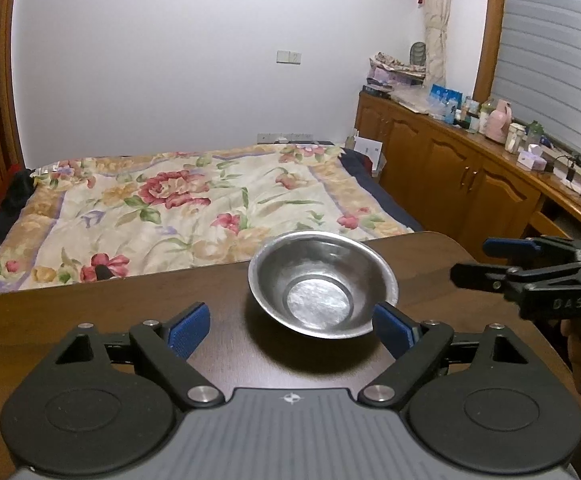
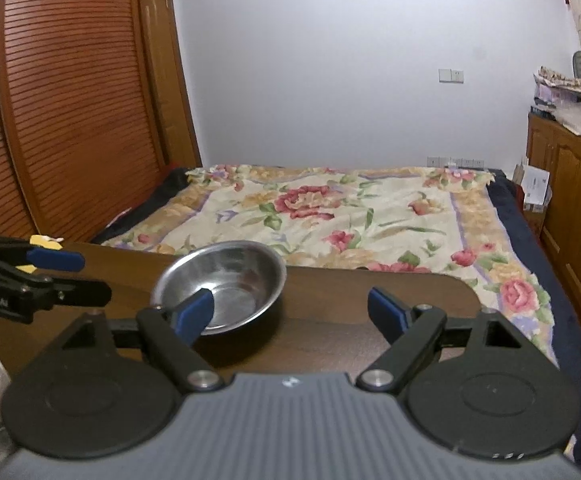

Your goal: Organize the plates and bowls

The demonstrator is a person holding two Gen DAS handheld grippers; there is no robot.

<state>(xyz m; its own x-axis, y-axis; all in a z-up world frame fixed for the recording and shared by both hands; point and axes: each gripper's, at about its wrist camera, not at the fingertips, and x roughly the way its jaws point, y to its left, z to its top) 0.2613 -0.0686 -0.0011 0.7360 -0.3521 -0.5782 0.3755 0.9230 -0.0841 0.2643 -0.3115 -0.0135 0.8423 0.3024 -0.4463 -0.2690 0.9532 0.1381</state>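
A dark wooden table (image 1: 90, 320) carries one steel bowl (image 1: 322, 284) (upright, empty), ahead of the left claw's (image 1: 292, 326) fingers.

The dark wooden bench (image 1: 90, 320) carries only a steel bowl (image 1: 322, 292) near its far edge, so bare wood lies open to the left of the bowl, to its right, and in front of it. The left tongs (image 1: 290, 326) stand spread wide with one blue pad just beside the bowl's near rim, and the right tongs (image 2: 290, 310), also spread, have a pad in front of the bowl's rim; each crowds the other's side approach. Beyond the far edge the bed (image 2: 350, 216) sits lower, leaving the space above it free, while a wooden cabinet (image 1: 450, 168) bounds the right side.
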